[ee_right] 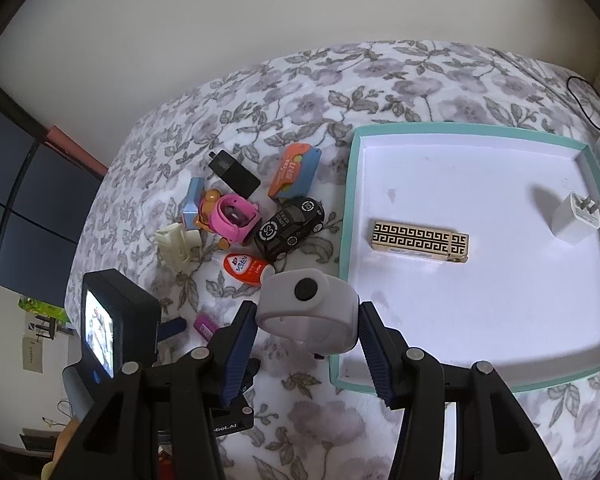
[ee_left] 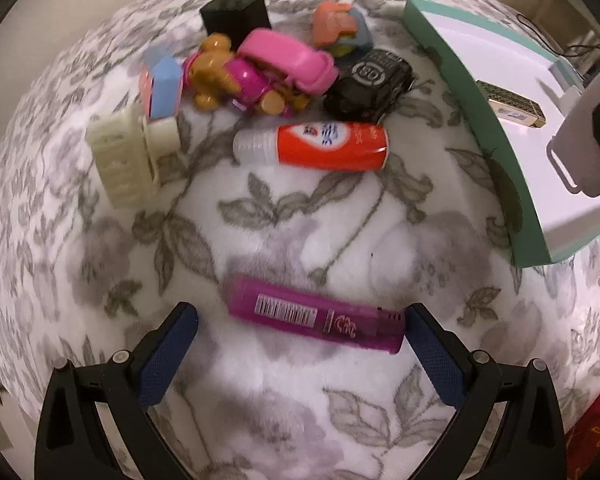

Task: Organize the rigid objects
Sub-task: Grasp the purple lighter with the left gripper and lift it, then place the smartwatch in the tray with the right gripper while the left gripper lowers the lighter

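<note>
My left gripper (ee_left: 300, 328) is open, its blue pads either side of a purple lighter (ee_left: 316, 314) lying on the floral blanket. My right gripper (ee_right: 308, 320) is shut on a grey ring-shaped gadget (ee_right: 308, 308) with a black button, held above the near left corner of the teal-rimmed white tray (ee_right: 346, 208). The tray holds a gold patterned lighter (ee_right: 420, 240) and a white plug adapter (ee_right: 576, 218). A pile lies left of the tray: an orange tube (ee_left: 320, 146), black toy car (ee_left: 368, 86), pink toy (ee_left: 260, 70), cream clip (ee_left: 128, 152), black charger (ee_left: 236, 12).
A blue-pink block (ee_left: 162, 86) and an orange-blue toy (ee_left: 340, 28) lie in the pile. The left gripper's camera body (ee_right: 112, 320) stands at the left of the right wrist view. A black cable (ee_right: 592, 108) runs behind the tray. The bed edge falls away at left.
</note>
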`<action>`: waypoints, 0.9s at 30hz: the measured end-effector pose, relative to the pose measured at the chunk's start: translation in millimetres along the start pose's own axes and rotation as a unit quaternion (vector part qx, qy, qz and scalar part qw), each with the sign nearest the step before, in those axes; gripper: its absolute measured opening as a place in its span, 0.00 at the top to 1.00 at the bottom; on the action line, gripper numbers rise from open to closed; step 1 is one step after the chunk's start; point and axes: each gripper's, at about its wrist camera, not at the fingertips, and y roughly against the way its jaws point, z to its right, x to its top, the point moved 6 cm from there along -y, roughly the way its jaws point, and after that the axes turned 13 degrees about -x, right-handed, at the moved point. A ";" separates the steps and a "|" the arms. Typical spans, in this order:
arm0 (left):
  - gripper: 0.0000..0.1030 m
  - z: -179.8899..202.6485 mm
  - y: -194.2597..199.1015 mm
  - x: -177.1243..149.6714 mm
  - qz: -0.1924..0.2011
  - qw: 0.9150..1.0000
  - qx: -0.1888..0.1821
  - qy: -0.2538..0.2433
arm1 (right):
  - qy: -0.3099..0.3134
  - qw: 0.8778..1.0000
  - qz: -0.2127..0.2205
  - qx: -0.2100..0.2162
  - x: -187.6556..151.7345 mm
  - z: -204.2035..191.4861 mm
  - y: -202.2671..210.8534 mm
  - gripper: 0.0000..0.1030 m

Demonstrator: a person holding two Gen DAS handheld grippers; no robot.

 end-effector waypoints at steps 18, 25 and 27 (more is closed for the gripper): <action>0.20 3.1 12.9 -6.0 0.027 0.999 -0.033 -0.030 | 0.000 1.000 -0.007 0.001 -1.8 0.9 -1.0 0.47; 0.20 -1.2 30.6 -27.5 0.026 0.999 -0.037 -0.023 | -0.008 1.000 -0.007 0.005 -1.1 4.5 -0.1 0.47; 0.20 -3.3 32.3 -29.4 0.026 0.999 -0.044 -0.012 | -0.011 1.000 -0.007 0.006 -0.9 5.5 0.3 0.47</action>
